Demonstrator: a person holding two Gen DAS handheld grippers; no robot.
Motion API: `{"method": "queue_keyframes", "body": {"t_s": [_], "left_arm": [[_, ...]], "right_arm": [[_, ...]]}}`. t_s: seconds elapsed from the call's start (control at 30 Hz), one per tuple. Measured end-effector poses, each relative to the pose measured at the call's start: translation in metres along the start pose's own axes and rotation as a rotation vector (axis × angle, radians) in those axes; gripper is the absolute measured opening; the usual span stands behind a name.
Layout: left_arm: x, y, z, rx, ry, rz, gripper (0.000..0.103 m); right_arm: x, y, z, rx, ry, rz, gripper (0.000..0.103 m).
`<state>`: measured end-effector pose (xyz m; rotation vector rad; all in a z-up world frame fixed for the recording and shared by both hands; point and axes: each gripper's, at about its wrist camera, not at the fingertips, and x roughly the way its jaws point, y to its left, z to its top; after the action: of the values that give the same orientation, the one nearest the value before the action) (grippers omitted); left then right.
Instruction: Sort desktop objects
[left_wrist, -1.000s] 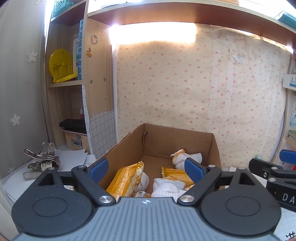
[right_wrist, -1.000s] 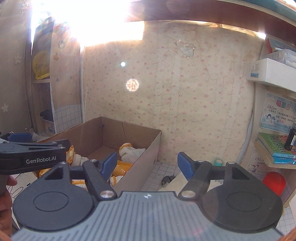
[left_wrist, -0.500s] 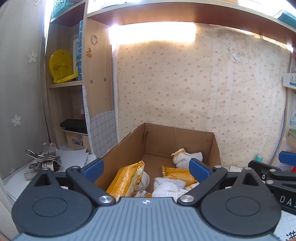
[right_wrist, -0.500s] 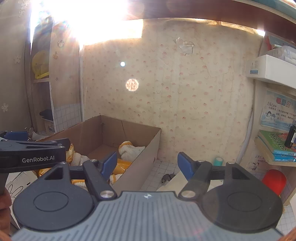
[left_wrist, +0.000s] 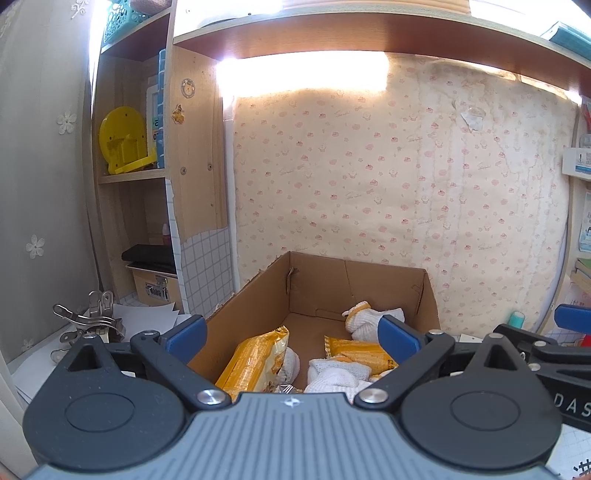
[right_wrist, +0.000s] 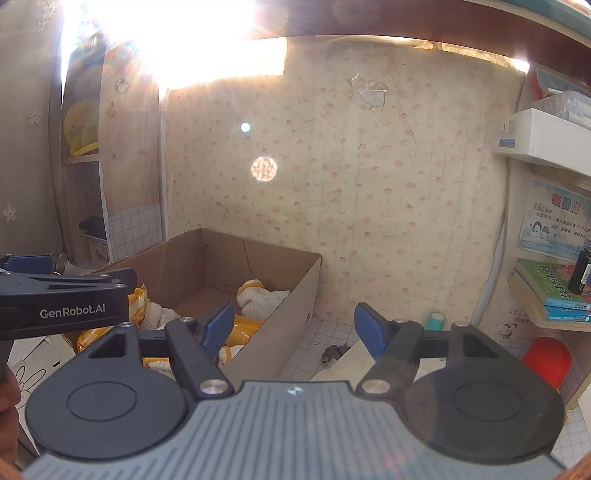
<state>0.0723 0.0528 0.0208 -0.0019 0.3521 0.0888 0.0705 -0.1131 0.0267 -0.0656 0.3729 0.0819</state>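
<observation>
2 tongs empty | left tongs (left_wrist: 291, 338) spread wider | right tongs (right_wrist: 293, 326) unchanged

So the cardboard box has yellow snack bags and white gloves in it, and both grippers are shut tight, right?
Not quite. The cardboard box does hold yellow snack bags and white gloves, but the left gripper and right gripper are open, as both wrist views show.
</observation>
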Motion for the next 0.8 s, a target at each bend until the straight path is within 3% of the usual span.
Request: {"method": "queue_keyframes", "body": {"t_s": [0.8], "left_arm": [[-0.0002,-0.0007,0.0011,0.013,-0.006,-0.010,0.103]], "right_arm": [[-0.0008,-0.0015,-0.0007,-0.005,0.000,-0.002,0.070]]}}
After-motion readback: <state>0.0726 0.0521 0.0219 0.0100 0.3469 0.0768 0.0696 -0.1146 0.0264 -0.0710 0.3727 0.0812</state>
